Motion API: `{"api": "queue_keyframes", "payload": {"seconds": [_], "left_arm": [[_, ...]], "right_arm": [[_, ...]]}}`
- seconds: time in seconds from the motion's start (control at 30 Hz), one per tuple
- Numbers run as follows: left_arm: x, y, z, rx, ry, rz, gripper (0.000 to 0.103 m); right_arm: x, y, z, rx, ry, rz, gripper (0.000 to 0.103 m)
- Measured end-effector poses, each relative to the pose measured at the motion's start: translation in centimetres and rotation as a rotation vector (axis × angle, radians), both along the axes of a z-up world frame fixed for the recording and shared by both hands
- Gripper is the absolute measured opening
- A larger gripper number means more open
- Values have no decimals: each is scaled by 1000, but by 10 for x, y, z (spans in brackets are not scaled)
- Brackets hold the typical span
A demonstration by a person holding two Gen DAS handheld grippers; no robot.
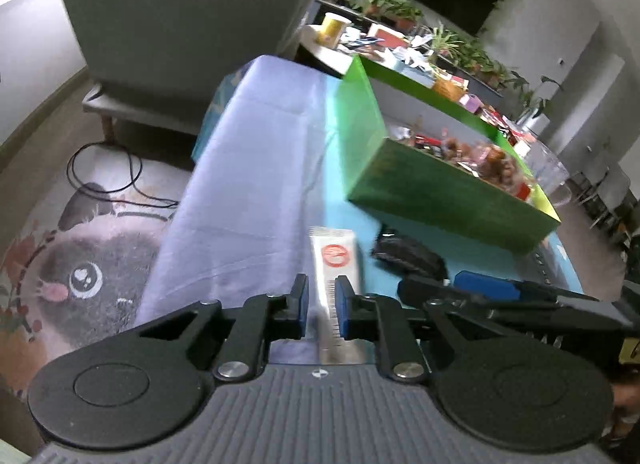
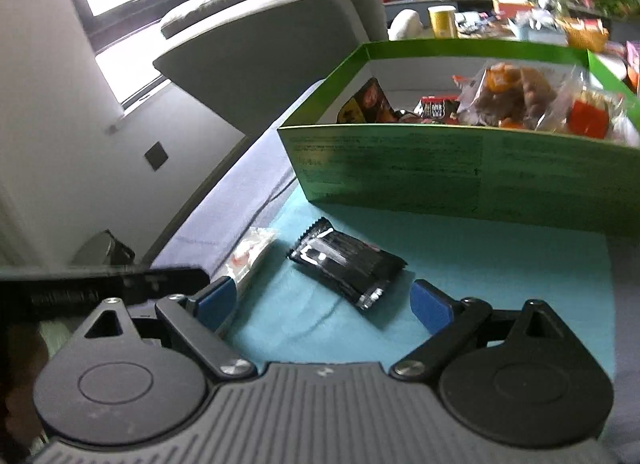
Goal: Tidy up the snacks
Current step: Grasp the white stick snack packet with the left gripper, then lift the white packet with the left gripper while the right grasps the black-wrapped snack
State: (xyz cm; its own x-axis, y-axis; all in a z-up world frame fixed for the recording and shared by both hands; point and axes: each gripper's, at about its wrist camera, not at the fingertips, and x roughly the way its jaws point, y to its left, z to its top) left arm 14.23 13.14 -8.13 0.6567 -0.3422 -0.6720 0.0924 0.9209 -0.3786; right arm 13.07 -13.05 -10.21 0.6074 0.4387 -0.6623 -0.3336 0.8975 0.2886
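Observation:
A green box [image 1: 440, 192] [image 2: 460, 172] with several snacks inside stands on the table. In front of it lie a white snack packet with a red mark [image 1: 336, 256] [image 2: 248, 256] and a black snack packet [image 1: 408, 256] [image 2: 348, 264]. My left gripper [image 1: 322, 300] is shut on the near end of the white packet. My right gripper [image 2: 324, 304] is open, its fingers either side of the black packet's near end, just short of it. It also shows at the right of the left wrist view [image 1: 492, 288].
The table has a turquoise mat [image 2: 460, 264] over a lilac cloth [image 1: 248, 184]. A grey armchair [image 1: 180, 32] stands beyond its far left. A second cluttered table [image 1: 400, 48] lies behind the box. A cat-pattern rug and a black cable [image 1: 104, 184] are on the floor.

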Motion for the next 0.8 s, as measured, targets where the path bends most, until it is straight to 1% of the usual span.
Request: {"api": "queue_keyframes", "payload": {"seconds": [0.07, 0.23, 0.37, 0.47, 0.57, 0.6, 0.7, 0.8], "left_arm": [[-1, 9, -3, -24, 2, 10, 21], [-11, 21, -5, -23, -12, 43, 24], [-16, 24, -6, -54, -19, 26, 25], [-17, 24, -6, -59, -23, 10, 25], [-17, 23, -5, -66, -33, -6, 25], [-18, 23, -4, -69, -38, -8, 25], [-18, 21, -3, -74, -48, -17, 26], [-19, 14, -2, -69, -44, -36, 31]], "right_arm": [[2, 4, 0, -4, 1, -32, 50], [11, 23, -1, -46, -7, -139, 50], [16, 44, -3, -138, -29, -179, 50], [15, 52, -8, -214, -64, -168, 49], [11, 44, -9, -247, -88, -142, 49], [8, 40, -9, -282, -96, -131, 49], [3, 19, -9, -290, -95, -136, 49], [-3, -1, -8, -285, -81, -126, 49]]}}
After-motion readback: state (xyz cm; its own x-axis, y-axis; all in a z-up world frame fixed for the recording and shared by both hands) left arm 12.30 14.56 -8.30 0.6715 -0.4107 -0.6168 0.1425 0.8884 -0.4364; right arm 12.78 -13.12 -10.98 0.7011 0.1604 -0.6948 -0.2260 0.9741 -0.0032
